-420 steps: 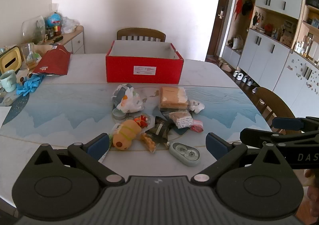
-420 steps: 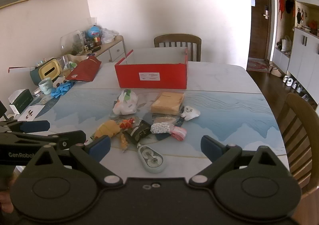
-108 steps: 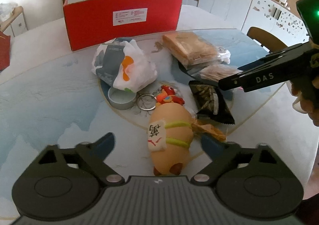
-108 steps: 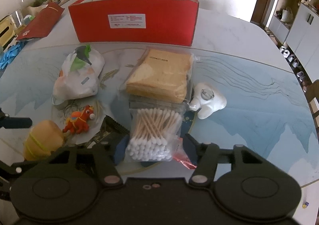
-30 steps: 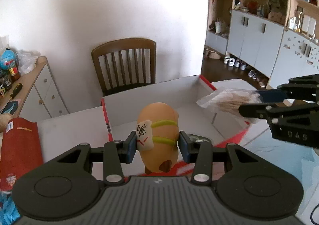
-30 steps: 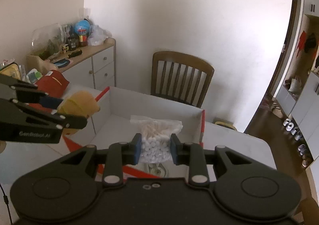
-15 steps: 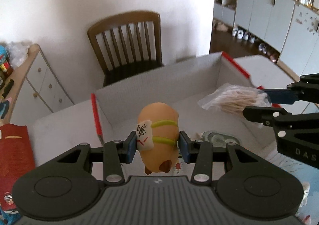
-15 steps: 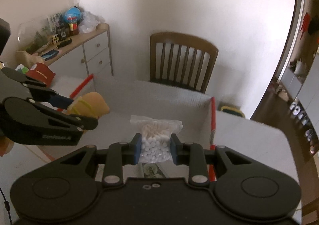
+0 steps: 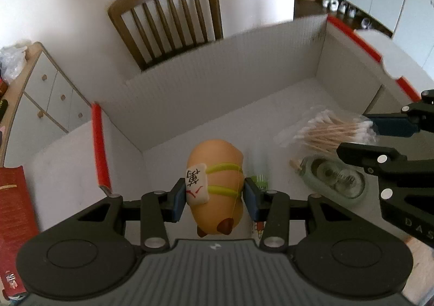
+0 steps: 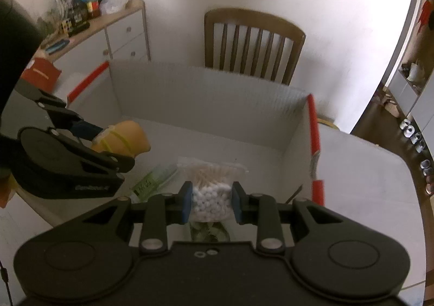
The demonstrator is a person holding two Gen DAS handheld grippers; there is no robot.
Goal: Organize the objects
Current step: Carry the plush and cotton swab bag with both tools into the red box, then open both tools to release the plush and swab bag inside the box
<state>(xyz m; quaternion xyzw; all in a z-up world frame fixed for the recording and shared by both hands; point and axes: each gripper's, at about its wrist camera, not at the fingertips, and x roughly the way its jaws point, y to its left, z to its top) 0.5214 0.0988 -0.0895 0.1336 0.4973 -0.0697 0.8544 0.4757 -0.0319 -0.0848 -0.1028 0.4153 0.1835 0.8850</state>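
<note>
In the left wrist view your left gripper (image 9: 214, 197) grips the orange plush toy (image 9: 215, 184) between its fingers, now low over the white floor of the red box (image 9: 101, 143) — a second ago the toy sat above the box's rim with the chair (image 9: 168, 15) behind it. This view alone shows the pale green case (image 9: 335, 178) lying on the box floor, under your right gripper (image 9: 360, 137).

In the right wrist view your right gripper's fingers are closed tight on the bag of cotton swabs (image 10: 210, 197), which has dropped inside the box walls too. Only here — a green packet (image 10: 152, 181) lies flat below the toy.
</note>
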